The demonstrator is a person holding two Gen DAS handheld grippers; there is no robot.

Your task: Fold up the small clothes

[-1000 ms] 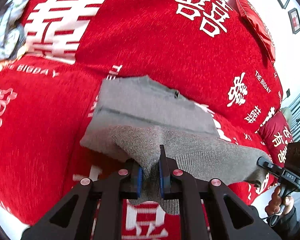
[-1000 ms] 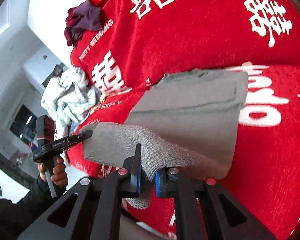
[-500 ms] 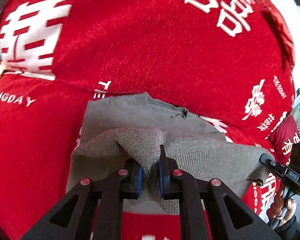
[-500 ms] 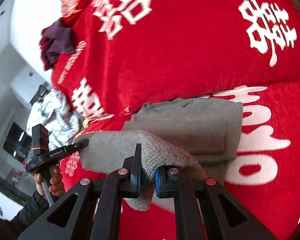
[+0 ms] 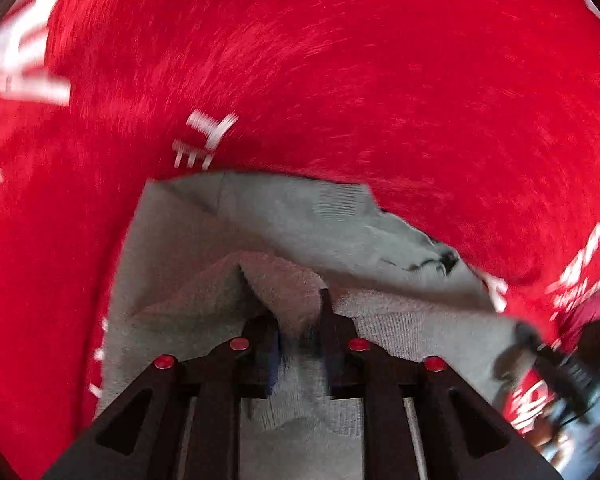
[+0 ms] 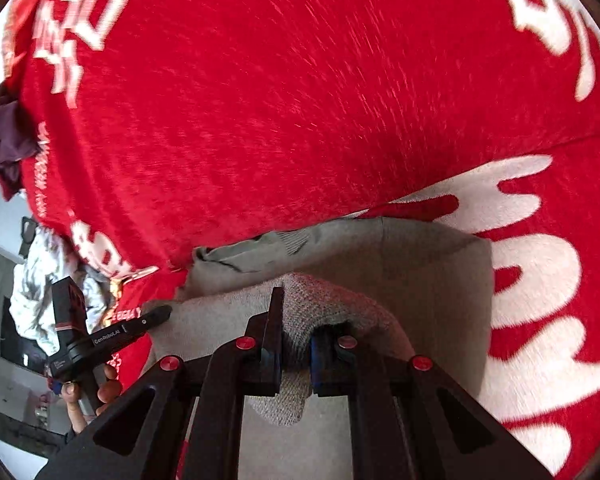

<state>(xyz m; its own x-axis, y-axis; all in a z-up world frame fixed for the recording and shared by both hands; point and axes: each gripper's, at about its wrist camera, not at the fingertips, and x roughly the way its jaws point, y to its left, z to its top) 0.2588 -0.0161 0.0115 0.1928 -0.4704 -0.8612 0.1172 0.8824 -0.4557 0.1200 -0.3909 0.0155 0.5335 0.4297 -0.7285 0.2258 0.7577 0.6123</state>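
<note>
I am partway through a fold of the grey knit garment, which lies on the red blanket printed with white characters. My left tongs have just been opening; the knit hem still sits between the pads, though blur keeps me from saying whether they press it. My right tongs are closed on the other corner of the same hem, which I have carried over the flat lower layer toward its far edge. I judge the next move is to lay the hem down square, release both corners and draw back without dragging the cloth.
</note>
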